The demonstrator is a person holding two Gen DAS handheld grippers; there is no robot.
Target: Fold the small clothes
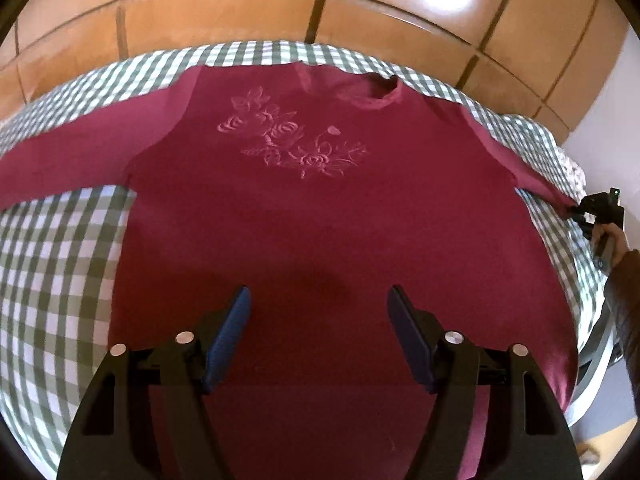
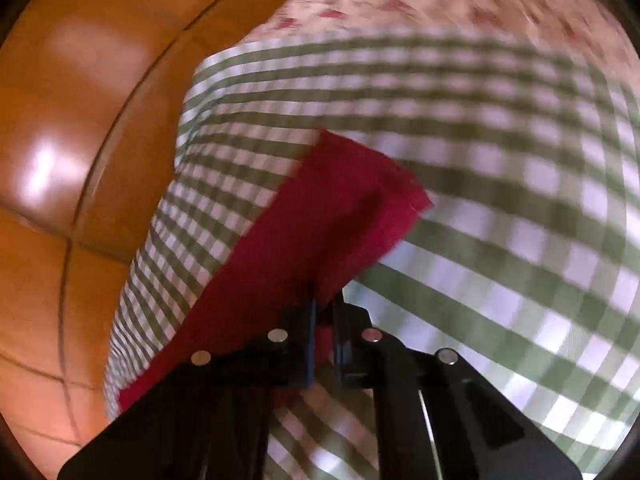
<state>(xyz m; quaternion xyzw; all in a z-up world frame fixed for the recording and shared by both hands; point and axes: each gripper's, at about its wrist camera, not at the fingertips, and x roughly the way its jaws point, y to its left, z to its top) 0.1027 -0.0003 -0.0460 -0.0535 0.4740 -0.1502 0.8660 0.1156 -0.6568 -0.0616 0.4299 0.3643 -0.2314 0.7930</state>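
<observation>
Folding not yet begun, by the look of it: maroon shirt spread flat, print side up, across centre frame of the left wrist view on a green-and-white checked cloth, body unfolded and both sleeves out to the sides. Left sleeve lying straight toward the left edge of frame; right sleeve drawn taut toward the right edge. Left gripper poised over the lower body of the shirt at bottom centre, jaws wide apart, nothing between them. Right gripper at bottom centre of its own view, jaws closed on the sleeve end, red fabric fanning out ahead of the pads; same gripper visible small at right edge of the left view, clamped to the sleeve tip. Judged stage: sleeve picked up, first fold inward still to do, then the opposite sleeve and the body folds. Edges: cloth boundary close behind the collar at upper frame, tiled floor beyond; cloth edge also near the held sleeve at right, floral fabric past it at top of the right view. Room for moving: clear shirt surface toward centre for laying the sleeve across; little margin outward on the right side. Right view motion-blurred, finer detail not readable.
</observation>
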